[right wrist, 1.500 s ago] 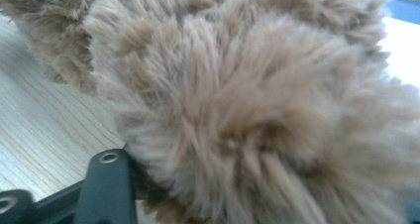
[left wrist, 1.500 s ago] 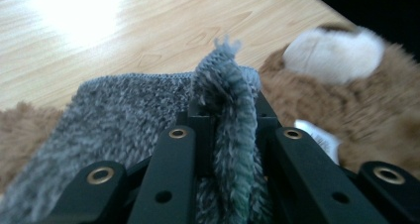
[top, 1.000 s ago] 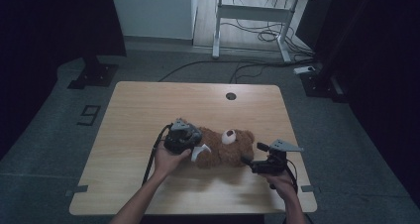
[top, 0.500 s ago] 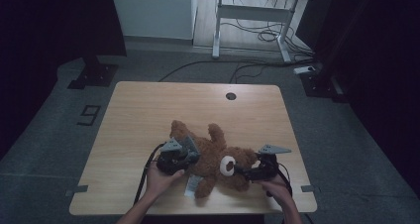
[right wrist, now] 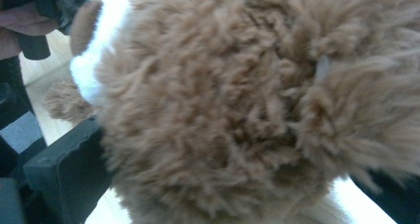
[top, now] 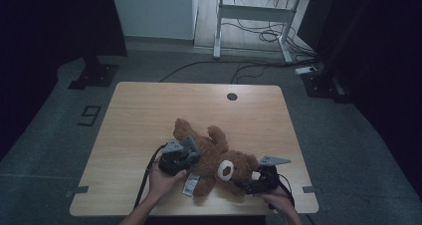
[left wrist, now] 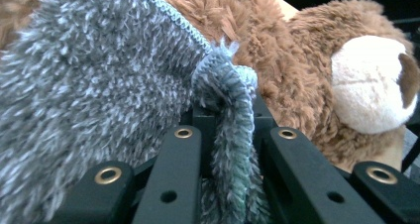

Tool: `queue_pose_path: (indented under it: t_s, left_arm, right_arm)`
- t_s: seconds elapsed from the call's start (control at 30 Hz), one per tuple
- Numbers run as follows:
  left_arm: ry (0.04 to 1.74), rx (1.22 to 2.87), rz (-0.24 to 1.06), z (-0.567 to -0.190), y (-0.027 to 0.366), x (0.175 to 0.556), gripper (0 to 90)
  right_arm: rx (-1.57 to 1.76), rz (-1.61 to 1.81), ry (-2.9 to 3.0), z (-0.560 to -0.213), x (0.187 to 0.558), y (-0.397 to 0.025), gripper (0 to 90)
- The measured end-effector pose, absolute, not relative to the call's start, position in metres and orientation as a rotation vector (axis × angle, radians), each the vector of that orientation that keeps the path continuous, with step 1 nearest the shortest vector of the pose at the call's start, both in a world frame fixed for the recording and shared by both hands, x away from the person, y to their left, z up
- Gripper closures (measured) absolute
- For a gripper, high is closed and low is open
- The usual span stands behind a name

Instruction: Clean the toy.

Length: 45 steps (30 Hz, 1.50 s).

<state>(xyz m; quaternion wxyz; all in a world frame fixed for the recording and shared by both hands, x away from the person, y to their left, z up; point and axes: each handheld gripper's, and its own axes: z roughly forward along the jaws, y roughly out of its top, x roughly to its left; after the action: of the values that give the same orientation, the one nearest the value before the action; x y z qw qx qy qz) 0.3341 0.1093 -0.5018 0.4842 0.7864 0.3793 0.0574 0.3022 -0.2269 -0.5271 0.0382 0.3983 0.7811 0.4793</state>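
We see a brown teddy bear [top: 219, 158] lying flat on the tabletop [top: 149, 110], toward the near edge, head to the right, white muzzle [top: 226, 170] facing up. No containers here. A white tag [top: 190, 185] sticks out from the bear's near side.

The left claw [top: 191, 150] sits at the bear's left side, touching its body. In the left gripper view we see its jaws nearly closed on a folded edge of grey fuzzy cloth [left wrist: 225, 110]; the rest of that cloth spreads over the bear's body to the left, with the bear's muzzle off to the right.

The right claw [top: 246, 184] is pressed against the bear's head from the right. In the right gripper view we see brown fur [right wrist: 257, 110] bulging between its jaws, one black jaw on each side of it, so we read it as clamped on the head, jaws wide apart around the fur.

The person's hands come in from the near edge, one on each side of the bear.
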Motion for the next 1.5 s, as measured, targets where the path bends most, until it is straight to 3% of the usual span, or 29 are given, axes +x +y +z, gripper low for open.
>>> queue_pose_path:
  t_s: [0.3, 0.43, 0.57, 0.8, 0.97, 1.07, 1.2, 1.37, 1.5]
  left_arm:
    - [1.007, 1.847, 0.116, -0.503, 0.114, 0.361, 80.5]
    - [1.027, 1.83, 0.097, -0.5, 0.115, 0.37, 80.2]
    - [1.009, 1.845, 0.055, -0.484, 0.126, 0.368, 78.9]
    - [1.119, 1.793, 0.235, -0.467, 0.174, 0.38, 78.6]
    - [1.097, 1.912, 0.102, -0.494, 0.154, 0.405, 78.4]
    - [1.103, 1.918, 0.141, -0.502, 0.142, 0.408, 78.8]
    - [1.156, 1.972, 0.124, -0.505, 0.147, 0.413, 79.2]
    - [1.199, 2.014, -0.025, -0.504, 0.162, 0.42, 79.0]
    - [1.213, 2.013, 0.027, -0.495, 0.178, 0.416, 78.3]
  right_arm:
    - [1.116, 1.374, 2.28, -0.528, 0.324, -0.212, 30.9]
    - [1.138, 1.363, 2.198, -0.529, 0.342, -0.215, 38.0]
    - [1.157, 1.394, 2.15, -0.532, 0.353, -0.219, 39.6]
    - [1.151, 1.421, 2.153, -0.533, 0.354, -0.224, 39.6]
    - [1.153, 1.431, 2.148, -0.533, 0.355, -0.224, 39.7]
    - [1.16, 1.429, 2.139, -0.534, 0.355, -0.224, 39.8]
    - [1.165, 1.428, 2.122, -0.535, 0.356, -0.225, 40.1]
    - [1.151, 1.409, 2.119, -0.535, 0.357, -0.225, 40.6]
    - [1.152, 1.41, 2.119, -0.535, 0.357, -0.226, 40.9]
